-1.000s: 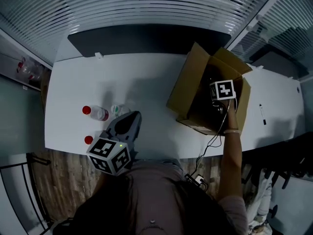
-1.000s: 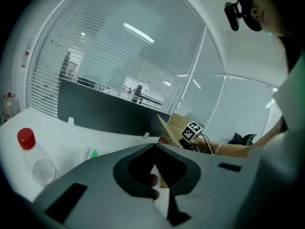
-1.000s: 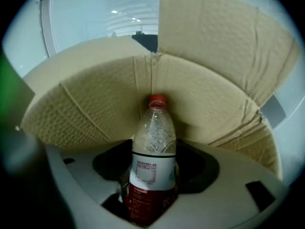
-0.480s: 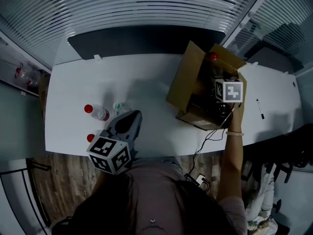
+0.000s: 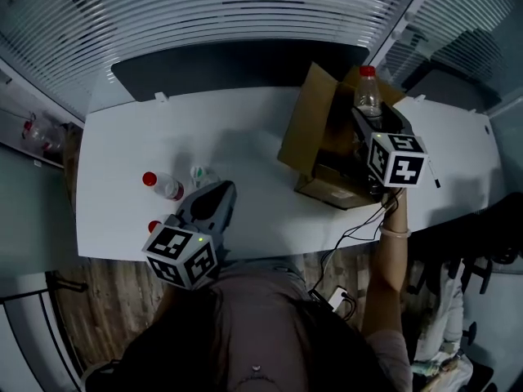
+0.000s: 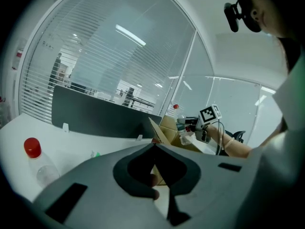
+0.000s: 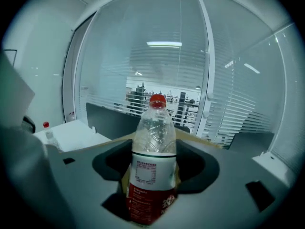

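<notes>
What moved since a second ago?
The right hand-held gripper lifted the bottle up out of the box, jaws still shut on it. The left hand-held gripper stayed shut over the table edge, and the red-capped bottles there did not move.

Clear red-capped bottle point(image 7: 153, 142), red-and-white label, upright, clamped in right tool point(image 7: 152, 182), above open cardboard box point(image 5: 308, 134)
</notes>
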The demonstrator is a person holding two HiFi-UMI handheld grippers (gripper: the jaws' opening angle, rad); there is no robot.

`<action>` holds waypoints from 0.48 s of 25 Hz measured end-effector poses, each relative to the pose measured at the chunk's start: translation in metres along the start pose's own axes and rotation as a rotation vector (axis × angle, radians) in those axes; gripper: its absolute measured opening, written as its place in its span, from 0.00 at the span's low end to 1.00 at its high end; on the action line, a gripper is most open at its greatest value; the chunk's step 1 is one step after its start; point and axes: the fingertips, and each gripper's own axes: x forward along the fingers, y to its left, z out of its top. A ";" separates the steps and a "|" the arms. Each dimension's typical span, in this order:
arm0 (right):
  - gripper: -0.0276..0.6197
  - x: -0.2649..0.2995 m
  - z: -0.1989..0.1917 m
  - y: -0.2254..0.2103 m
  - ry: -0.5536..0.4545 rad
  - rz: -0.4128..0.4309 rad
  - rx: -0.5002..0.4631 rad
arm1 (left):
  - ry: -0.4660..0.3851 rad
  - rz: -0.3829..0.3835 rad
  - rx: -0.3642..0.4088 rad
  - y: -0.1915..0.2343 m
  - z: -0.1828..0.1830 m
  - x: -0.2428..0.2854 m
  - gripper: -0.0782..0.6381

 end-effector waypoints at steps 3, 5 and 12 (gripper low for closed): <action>0.51 -0.022 0.020 0.015 -0.079 0.026 -0.001 | -0.008 -0.002 0.001 -0.001 0.001 -0.002 0.12; 0.51 -0.037 0.033 0.025 -0.127 0.042 -0.004 | -0.017 -0.005 0.002 -0.001 0.003 -0.004 0.12; 0.51 -0.085 0.070 0.062 -0.295 0.124 0.028 | -0.034 0.007 0.001 0.004 0.007 -0.011 0.12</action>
